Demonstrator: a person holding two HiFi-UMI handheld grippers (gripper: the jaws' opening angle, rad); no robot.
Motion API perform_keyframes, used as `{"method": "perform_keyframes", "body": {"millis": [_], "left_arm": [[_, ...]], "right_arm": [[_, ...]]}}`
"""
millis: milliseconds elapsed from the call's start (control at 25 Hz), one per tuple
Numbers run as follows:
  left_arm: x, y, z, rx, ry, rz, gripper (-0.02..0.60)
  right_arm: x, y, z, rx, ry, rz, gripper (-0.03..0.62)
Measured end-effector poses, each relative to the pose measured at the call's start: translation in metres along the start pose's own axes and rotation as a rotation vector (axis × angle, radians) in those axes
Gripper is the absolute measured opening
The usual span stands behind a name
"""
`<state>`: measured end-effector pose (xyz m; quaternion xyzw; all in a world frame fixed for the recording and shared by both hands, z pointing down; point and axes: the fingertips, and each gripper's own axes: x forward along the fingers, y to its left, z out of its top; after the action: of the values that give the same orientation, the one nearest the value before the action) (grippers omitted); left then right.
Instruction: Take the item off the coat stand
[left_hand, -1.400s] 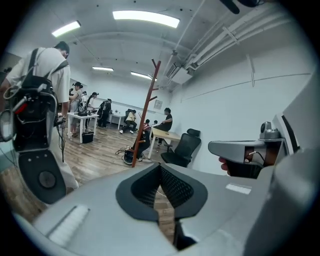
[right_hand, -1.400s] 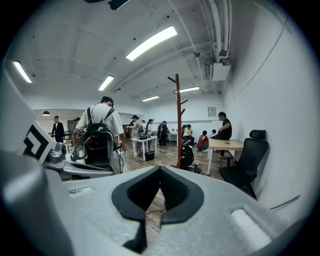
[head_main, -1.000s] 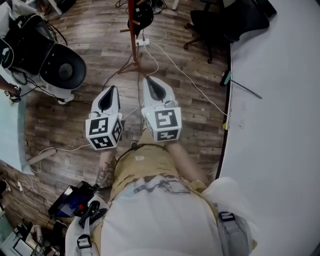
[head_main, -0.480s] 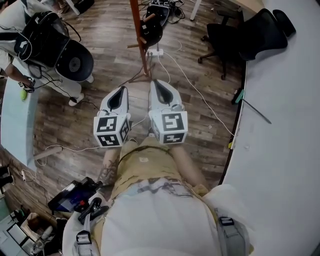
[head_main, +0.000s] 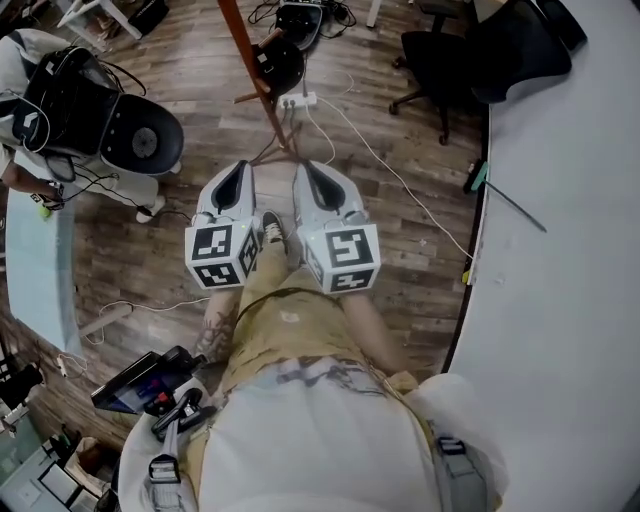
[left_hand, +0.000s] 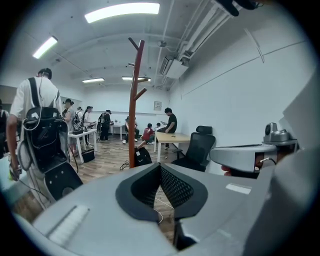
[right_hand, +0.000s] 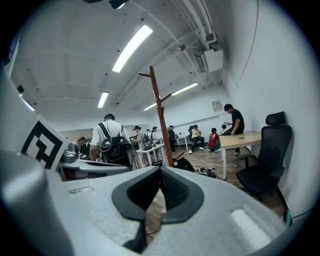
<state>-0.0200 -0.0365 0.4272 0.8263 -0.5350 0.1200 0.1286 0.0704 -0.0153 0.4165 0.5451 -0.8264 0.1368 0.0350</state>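
Note:
A red-brown coat stand rises from the wood floor just ahead of me. A black bag-like item hangs on one of its low pegs. In the left gripper view the stand is at centre left, with the black item low beside it. In the right gripper view the pole stands dead ahead, the item at its right. My left gripper and right gripper are held side by side, pointing at the stand's foot and short of it. Both are shut and hold nothing.
A person with a black backpack stands at the left. A black office chair is at the upper right, beside a long white table. A power strip and cables lie by the stand's foot. More people sit further off.
Both grippers have travelled forward together, so the stand and the black item sit nearer and larger. A shoe now shows between the grippers. The jaws stayed shut.

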Motion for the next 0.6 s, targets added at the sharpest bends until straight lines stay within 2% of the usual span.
{"method": "perform_keyframes", "body": {"millis": [240,400,600], "left_arm": [[0.021,0.015,0.010,-0.011,-0.024,-0.017,0.002],[0.038,0.018,0.018,0.003,-0.022,-0.052,0.002],[0.065,0.036,0.014,-0.023,-0.003,-0.064,0.002]], "right_arm": [[0.011,-0.023,-0.006,0.027,0.020,-0.066,0.000],[0.029,-0.030,0.001,0.008,0.037,-0.078,0.000],[0.070,-0.021,0.001,0.003,0.058,-0.053,0.000]]}}
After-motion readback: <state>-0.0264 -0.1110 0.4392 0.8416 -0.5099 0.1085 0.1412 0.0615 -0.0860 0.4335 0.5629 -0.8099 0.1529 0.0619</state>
